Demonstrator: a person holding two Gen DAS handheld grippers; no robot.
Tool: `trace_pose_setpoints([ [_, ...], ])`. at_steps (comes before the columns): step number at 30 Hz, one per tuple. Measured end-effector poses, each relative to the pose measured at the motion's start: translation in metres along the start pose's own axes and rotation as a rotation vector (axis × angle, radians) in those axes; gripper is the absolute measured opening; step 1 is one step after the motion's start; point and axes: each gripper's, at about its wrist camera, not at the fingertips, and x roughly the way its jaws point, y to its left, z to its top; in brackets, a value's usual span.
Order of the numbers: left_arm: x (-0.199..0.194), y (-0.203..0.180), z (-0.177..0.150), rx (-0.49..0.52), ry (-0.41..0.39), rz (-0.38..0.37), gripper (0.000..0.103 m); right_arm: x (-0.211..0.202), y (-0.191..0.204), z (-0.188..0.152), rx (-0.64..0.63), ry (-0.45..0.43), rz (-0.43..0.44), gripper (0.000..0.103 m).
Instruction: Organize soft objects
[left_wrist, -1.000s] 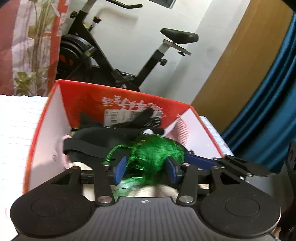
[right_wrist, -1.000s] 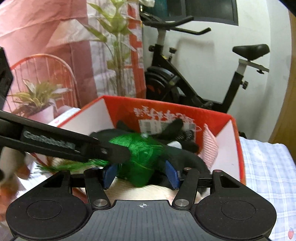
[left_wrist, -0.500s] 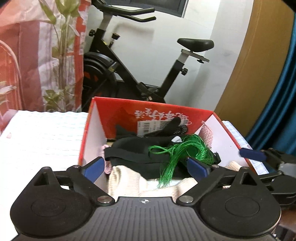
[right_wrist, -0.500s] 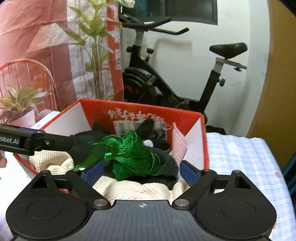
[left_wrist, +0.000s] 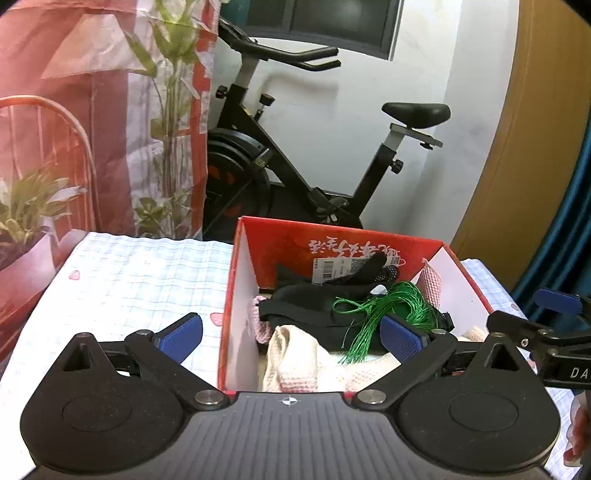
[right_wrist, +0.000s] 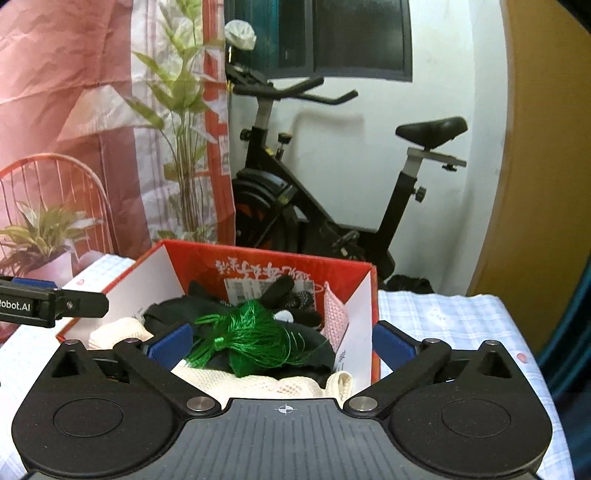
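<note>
Tassel: green tassel (right_wrist: 251, 341) lies atop black fabric in the red box (left_wrist: 325, 240) | left gripper (left_wrist: 291, 334): jaws opening, nothing pinched, tassel beyond its right pad | right gripper (right_wrist: 282, 345): jaws opening, tassel loose between them

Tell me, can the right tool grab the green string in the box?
Probably yes. The green string lies on top of the pile in the open red box, and the right tool, its jaws opening and empty, faces it with nothing between.
</note>
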Motion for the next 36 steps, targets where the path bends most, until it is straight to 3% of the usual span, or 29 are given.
trace_pose_setpoints([
  [6,-0.027,-0.002,-0.002,0.029,-0.035,0.075,0.103,-0.022,0.005,0.001,0.015,-0.029,-0.034,0.103],
  [13,-0.068,-0.014,-0.008,0.134,-0.079,0.227,0.103,-0.059,0.011,0.005,0.037,-0.080,-0.021,0.103],
  [19,-0.123,-0.008,-0.012,0.077,-0.135,0.166,0.103,-0.096,0.017,0.010,0.069,-0.072,-0.115,0.103],
  [28,-0.211,-0.015,-0.030,0.077,-0.226,0.173,0.103,-0.176,0.033,0.005,0.082,-0.134,-0.084,0.103],
  [36,-0.273,-0.025,-0.052,0.099,-0.294,0.236,0.103,-0.241,0.050,-0.009,0.098,-0.173,-0.047,0.103],
])
